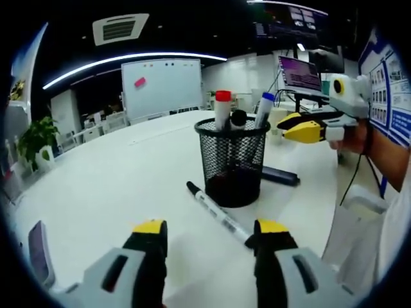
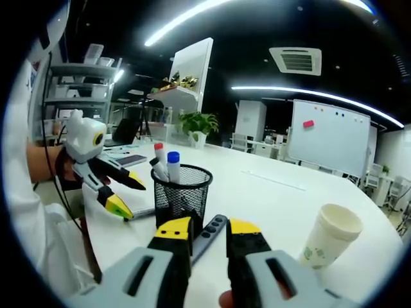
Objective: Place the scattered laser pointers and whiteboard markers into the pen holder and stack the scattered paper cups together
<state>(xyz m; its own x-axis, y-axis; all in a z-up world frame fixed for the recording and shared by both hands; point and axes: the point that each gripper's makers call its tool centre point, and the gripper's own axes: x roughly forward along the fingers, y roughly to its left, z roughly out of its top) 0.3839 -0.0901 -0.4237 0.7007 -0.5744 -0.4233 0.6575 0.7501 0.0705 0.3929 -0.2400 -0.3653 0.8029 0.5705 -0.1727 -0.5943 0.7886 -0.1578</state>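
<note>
A black mesh pen holder (image 1: 232,160) (image 2: 182,192) stands on the white table (image 1: 115,186). It holds a red-capped marker (image 1: 223,102) and a blue-capped marker (image 1: 265,106). A black-capped whiteboard marker (image 1: 215,210) lies flat in front of it, its near end by my left gripper's right jaw. My left gripper (image 1: 210,236) (image 2: 123,192) is open and holds nothing. A black laser pointer (image 1: 279,175) (image 2: 209,233) lies beside the holder. My right gripper (image 2: 210,232) (image 1: 300,126) hovers above the pointer, jaws slightly apart, gripping nothing. A paper cup (image 2: 329,244) stands upright to the right.
A phone (image 1: 37,253) lies near the table's left edge. A person's sleeve (image 1: 385,154) and cable are at the right. A white pad (image 2: 138,208) lies left of the holder. A whiteboard (image 1: 162,86), plants and a laptop (image 1: 298,72) stand beyond the table.
</note>
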